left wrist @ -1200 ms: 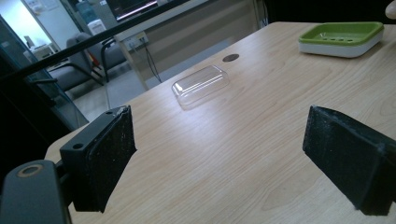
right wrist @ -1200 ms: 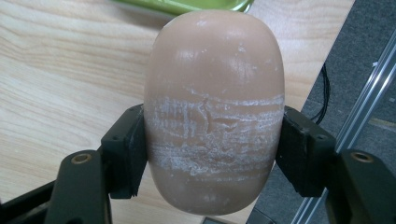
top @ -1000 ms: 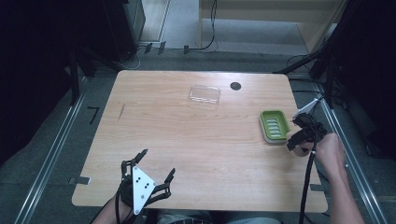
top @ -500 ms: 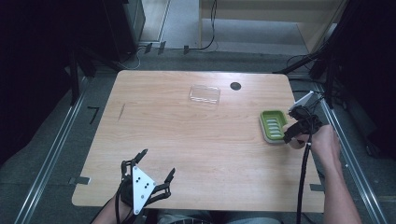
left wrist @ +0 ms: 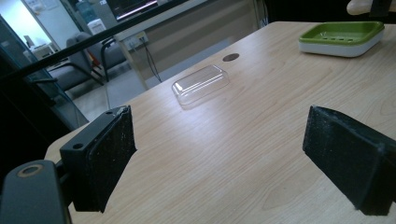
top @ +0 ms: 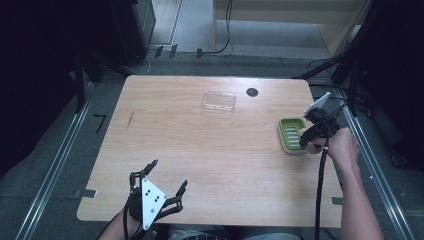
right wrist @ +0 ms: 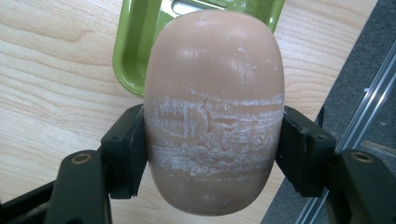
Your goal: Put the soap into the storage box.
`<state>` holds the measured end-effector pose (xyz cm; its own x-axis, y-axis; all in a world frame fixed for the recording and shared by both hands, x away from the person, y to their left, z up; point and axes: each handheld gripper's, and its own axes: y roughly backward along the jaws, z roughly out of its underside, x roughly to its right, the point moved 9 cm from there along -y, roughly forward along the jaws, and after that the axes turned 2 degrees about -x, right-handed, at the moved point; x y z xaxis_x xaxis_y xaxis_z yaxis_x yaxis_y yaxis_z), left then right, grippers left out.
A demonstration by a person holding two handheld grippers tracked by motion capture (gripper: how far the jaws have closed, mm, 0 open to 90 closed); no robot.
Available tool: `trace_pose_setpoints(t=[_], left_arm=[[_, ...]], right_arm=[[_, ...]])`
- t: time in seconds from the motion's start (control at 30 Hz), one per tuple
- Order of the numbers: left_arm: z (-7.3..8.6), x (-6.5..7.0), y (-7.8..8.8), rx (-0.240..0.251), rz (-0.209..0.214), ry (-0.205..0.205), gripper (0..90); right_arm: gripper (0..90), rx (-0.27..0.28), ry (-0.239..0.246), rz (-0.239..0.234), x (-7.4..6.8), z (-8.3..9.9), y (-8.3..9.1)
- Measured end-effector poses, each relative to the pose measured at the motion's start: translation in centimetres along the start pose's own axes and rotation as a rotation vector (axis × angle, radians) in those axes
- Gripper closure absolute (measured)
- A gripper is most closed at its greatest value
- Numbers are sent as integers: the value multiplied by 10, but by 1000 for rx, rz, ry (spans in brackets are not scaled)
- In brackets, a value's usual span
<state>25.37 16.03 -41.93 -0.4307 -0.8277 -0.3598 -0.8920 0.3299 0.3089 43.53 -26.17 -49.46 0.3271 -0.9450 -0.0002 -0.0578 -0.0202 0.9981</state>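
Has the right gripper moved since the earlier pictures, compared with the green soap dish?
Yes. In the high view the right gripper, shut on the soap bar, has moved farther up the table's right side, alongside the green soap dish.

Right gripper (top: 306, 143) beside green dish (top: 292, 135), perhaps touching

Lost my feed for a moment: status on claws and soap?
Right claw shut on soap bar, above green dish edge. Left claw open, idle. Path clear.

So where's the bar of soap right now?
The soap bar is clamped in the right gripper, held over the near right corner of the green soap dish at the table's right edge.
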Motion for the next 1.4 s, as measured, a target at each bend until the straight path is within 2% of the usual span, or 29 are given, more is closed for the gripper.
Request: trace_pose_setpoints(t=[0.63,1.07,1.4], left_arm=[[0,0,0,-2,-1,2,99],[0,0,0,-3,0,-1,99],[0,0,-1,-3,-1,2,99]], right_arm=[[335,6,11,-11,-8,-21,-1],[335,18,-21,-31,-8,-32,-4],[335,18,-24,-28,-8,-39,-9]])
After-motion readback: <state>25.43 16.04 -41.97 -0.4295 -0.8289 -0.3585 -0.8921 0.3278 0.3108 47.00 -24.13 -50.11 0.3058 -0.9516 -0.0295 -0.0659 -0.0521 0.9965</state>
